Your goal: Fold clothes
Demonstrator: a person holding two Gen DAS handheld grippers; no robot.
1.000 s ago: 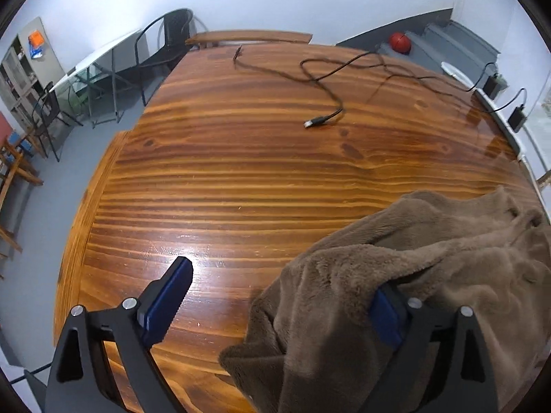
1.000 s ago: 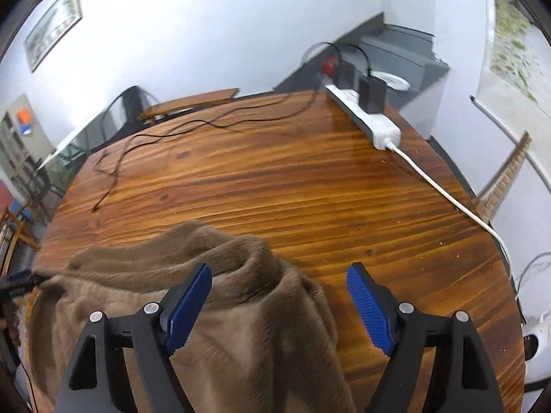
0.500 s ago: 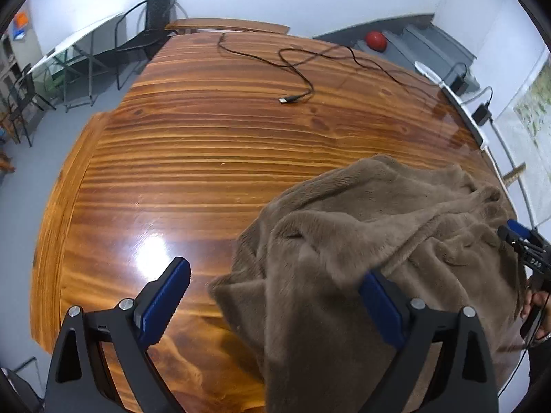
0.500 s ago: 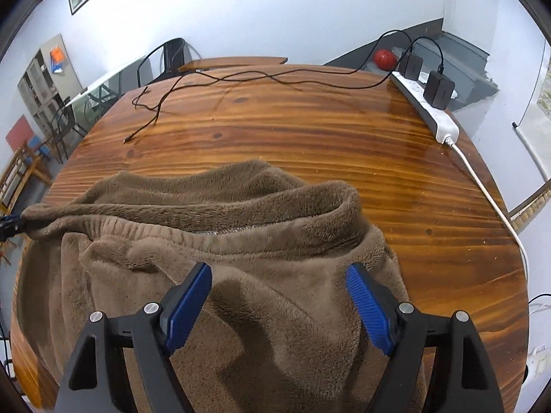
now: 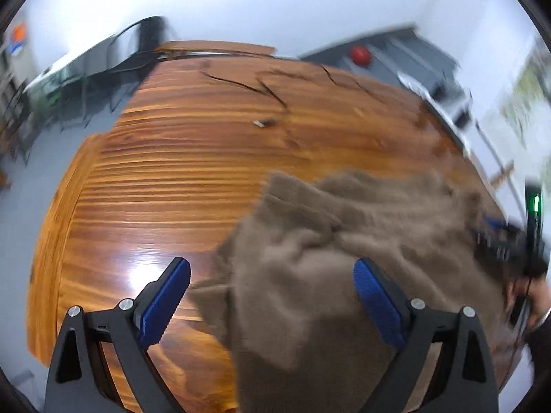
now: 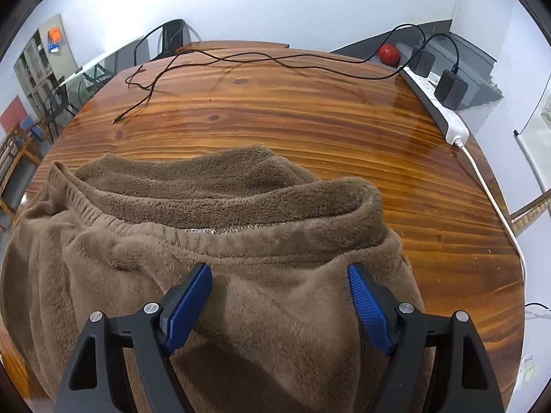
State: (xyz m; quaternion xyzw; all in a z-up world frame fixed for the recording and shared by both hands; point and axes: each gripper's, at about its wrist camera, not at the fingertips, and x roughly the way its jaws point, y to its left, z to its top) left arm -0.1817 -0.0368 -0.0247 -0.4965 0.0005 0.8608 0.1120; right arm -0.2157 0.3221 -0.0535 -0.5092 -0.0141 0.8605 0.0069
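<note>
Right gripper [image 6: 279,296]: blue pads [image 6: 187,301] wide apart, straddling a hump of the brown fleece garment [image 6: 213,241] just below its elastic waistband; pads not pressing, nothing held. Left gripper [image 5: 272,296]: also wide apart, right pad over the garment [image 5: 344,258], left pad over bare wooden table [image 5: 172,179]; fabric edge between the fingers, no grip visible. Left view heavily blurred, so fine contact not readable.

Garment: heaped on the near part of the table, waistband rolled outward and facing the far side, body bunched toward the near edge. Black cable [image 6: 206,58] and white power strip [image 6: 444,110] well apart from it, further back.

Progress: early, judging by the layout. No fold line, no flattened panel; still a crumpled pile. Left to do: spread flat, align legs or sides, then fold.

Versus a second back: right view then showed mostly table with the garment only under the left pad; now garment under both pads and waistband filling mid-frame, camera closer and lower. Left view: garment bulk shifted from the lower-right corner to centre-right, right pad no longer buried in fabric. Right gripper now showing at the left view's right edge. Jaw spacing unchanged on both.
</note>
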